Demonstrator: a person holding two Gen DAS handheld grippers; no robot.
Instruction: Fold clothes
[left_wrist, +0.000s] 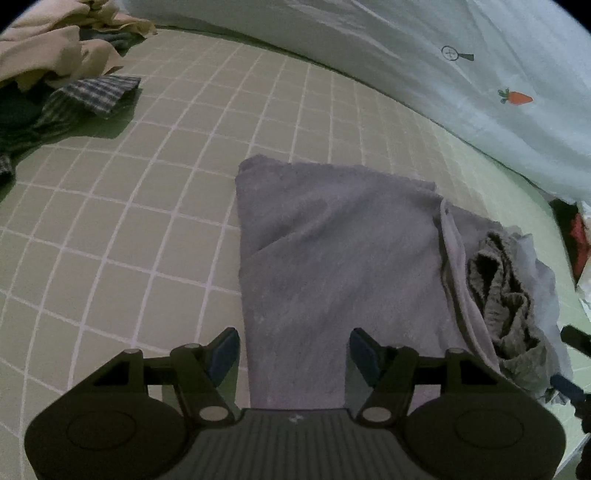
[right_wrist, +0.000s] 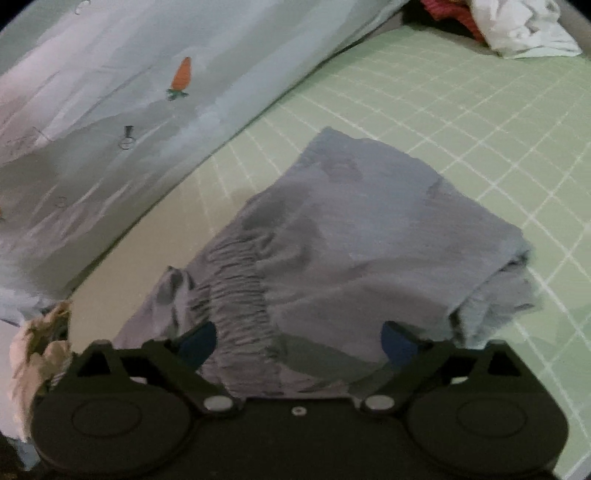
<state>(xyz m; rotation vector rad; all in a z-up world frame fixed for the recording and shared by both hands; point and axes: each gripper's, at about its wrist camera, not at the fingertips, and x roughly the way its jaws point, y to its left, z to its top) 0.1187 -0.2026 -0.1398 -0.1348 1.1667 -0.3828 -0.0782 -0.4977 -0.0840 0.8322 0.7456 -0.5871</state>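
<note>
A grey garment (left_wrist: 332, 258) lies folded flat on the green grid-patterned sheet (left_wrist: 147, 221). My left gripper (left_wrist: 293, 354) hovers over its near edge with jaws apart; the cloth lies between and under the blue pads, which do not press on it. In the right wrist view the same garment (right_wrist: 351, 240) shows a gathered elastic waistband (right_wrist: 240, 295). My right gripper (right_wrist: 299, 341) stands wide open above the near part of the garment, gripping nothing. One of the right gripper's fingers (left_wrist: 567, 384) shows at the far right edge of the left wrist view.
A crumpled brownish cloth (left_wrist: 498, 288) sits against the garment's right side. A pile of beige (left_wrist: 55, 48) and checked clothes (left_wrist: 96, 92) lies at the far left. A white duvet with a carrot print (right_wrist: 110, 129) borders the sheet. Red and white clothes (right_wrist: 517, 26) lie beyond.
</note>
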